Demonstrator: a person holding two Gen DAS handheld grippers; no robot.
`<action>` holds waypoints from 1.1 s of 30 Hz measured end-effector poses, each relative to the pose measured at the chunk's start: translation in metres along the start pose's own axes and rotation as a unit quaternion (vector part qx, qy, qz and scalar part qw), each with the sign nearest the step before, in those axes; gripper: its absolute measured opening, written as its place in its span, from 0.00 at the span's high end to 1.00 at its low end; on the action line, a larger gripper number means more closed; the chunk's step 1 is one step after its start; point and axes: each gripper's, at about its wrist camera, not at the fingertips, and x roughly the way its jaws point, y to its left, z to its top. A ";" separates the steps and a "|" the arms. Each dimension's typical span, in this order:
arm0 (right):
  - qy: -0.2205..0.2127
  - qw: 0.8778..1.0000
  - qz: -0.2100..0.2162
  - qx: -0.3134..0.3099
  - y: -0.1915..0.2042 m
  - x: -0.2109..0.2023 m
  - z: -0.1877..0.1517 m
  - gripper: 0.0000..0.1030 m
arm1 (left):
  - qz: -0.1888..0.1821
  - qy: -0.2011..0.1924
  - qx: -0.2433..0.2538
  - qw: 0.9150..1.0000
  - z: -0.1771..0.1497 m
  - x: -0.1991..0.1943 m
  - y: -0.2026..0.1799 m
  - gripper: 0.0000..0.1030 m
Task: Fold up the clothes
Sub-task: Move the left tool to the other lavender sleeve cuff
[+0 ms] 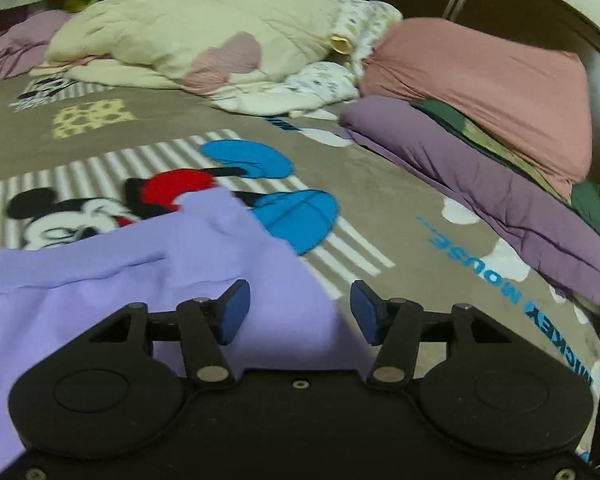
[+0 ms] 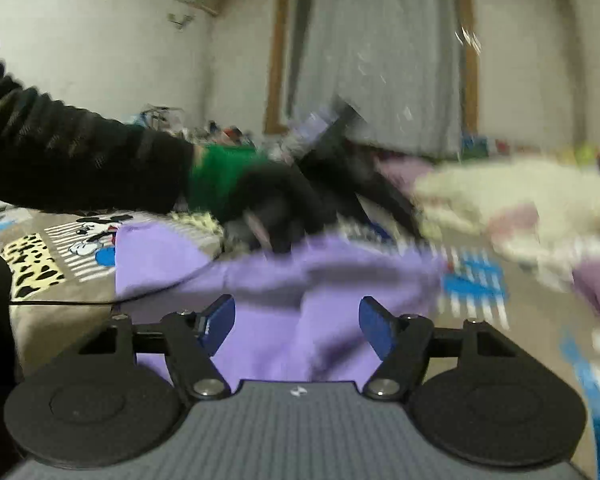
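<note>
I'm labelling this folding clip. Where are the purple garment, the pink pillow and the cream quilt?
purple garment (image 1: 100, 304): left wrist view, on its flat middle below the seam.
pink pillow (image 1: 488, 92): left wrist view, on its broad top face.
cream quilt (image 1: 188, 28): left wrist view, on its bunched upper part.

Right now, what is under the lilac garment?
The lilac garment lies on the Mickey Mouse blanket, covering part of its print. Anything else beneath is hidden.
</note>
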 end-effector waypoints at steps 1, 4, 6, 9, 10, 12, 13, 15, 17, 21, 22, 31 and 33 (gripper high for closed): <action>0.005 1.000 -0.002 -0.008 0.003 0.010 0.000 0.34 | 0.011 0.011 0.015 1.000 0.000 0.008 -0.005 0.47; 0.088 0.996 -0.002 0.001 -0.001 0.042 -0.009 0.34 | 0.053 0.062 0.059 0.995 -0.004 0.038 -0.016 0.47; 0.150 0.989 0.010 0.008 -0.004 0.054 -0.025 0.33 | 0.073 0.083 0.083 0.990 -0.011 0.053 -0.018 0.43; 0.157 0.987 0.016 0.015 -0.004 0.050 -0.032 0.31 | 0.083 0.091 0.079 0.989 -0.010 0.057 -0.022 0.42; 0.157 0.987 0.018 0.021 -0.005 0.050 -0.032 0.29 | 0.084 0.091 0.083 0.989 -0.009 0.055 -0.023 0.41; 0.157 0.987 0.025 0.030 -0.006 0.052 -0.033 0.22 | 0.085 0.083 0.082 0.990 -0.007 0.045 -0.025 0.41; 0.157 0.987 0.025 0.026 -0.003 0.053 -0.034 0.20 | 0.083 0.071 0.066 0.992 -0.007 0.029 -0.023 0.41; 0.149 0.988 0.019 0.022 0.001 0.048 -0.034 0.20 | 0.081 0.040 0.038 0.995 -0.009 -0.007 -0.016 0.41; 0.135 0.990 0.015 0.030 0.002 0.037 -0.033 0.21 | 0.088 0.006 0.002 0.996 -0.020 -0.053 -0.005 0.40; 0.106 0.993 0.005 0.057 0.002 0.011 -0.023 0.25 | 0.112 -0.043 -0.100 0.988 -0.078 -0.156 0.036 0.39; 0.104 0.993 0.002 0.061 0.004 0.008 -0.020 0.25 | 0.126 -0.054 -0.127 0.982 -0.097 -0.181 0.048 0.39; 0.089 0.990 -0.009 0.109 0.022 -0.006 0.005 0.25 | 0.243 -0.125 -0.393 0.878 -0.246 -0.323 0.133 0.39; 0.091 0.989 -0.001 0.121 0.029 0.000 0.013 0.25 | 0.250 -0.127 -0.417 0.864 -0.257 -0.327 0.141 0.39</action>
